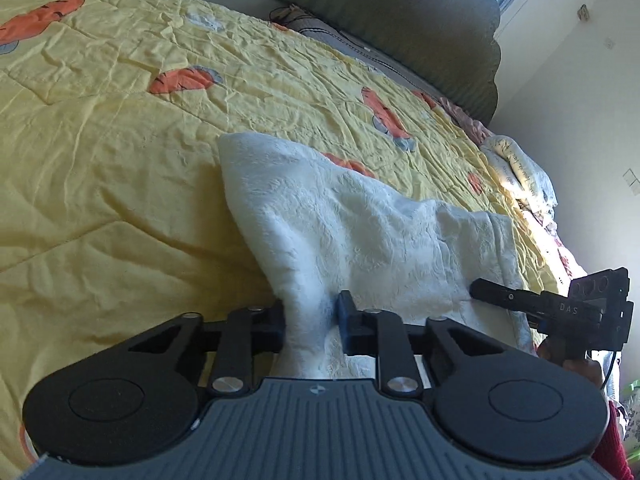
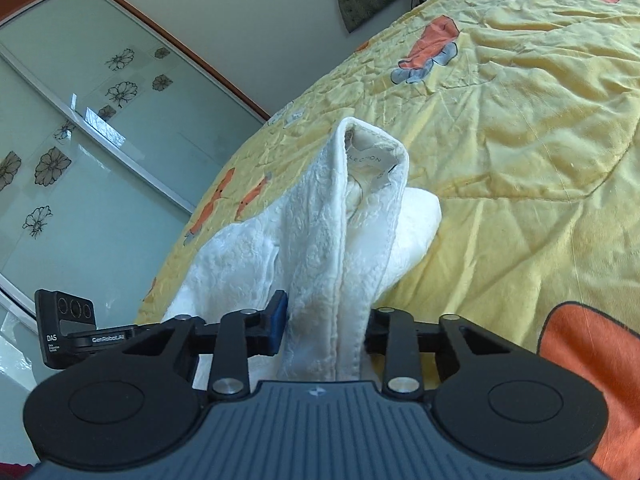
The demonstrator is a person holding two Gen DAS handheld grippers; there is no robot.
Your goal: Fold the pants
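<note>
White textured pants (image 1: 360, 232) lie on a yellow quilt (image 1: 100, 160) with orange prints. In the left wrist view my left gripper (image 1: 311, 316) is shut on a bunched edge of the pants, the cloth pinched between its blue pads. The right gripper's body (image 1: 560, 308) shows at the right edge of that view, at the cloth's other end. In the right wrist view my right gripper (image 2: 326, 324) is shut on the thick waistband of the pants (image 2: 360, 208), which rises in a loop with a label inside. The left gripper's body (image 2: 68, 328) shows at the lower left.
A green headboard (image 1: 420, 24) and pillows (image 1: 516, 168) stand at the far end of the bed. A glass wardrobe door with flower prints (image 2: 80, 140) is beside the bed. The quilt stretches wide around the pants.
</note>
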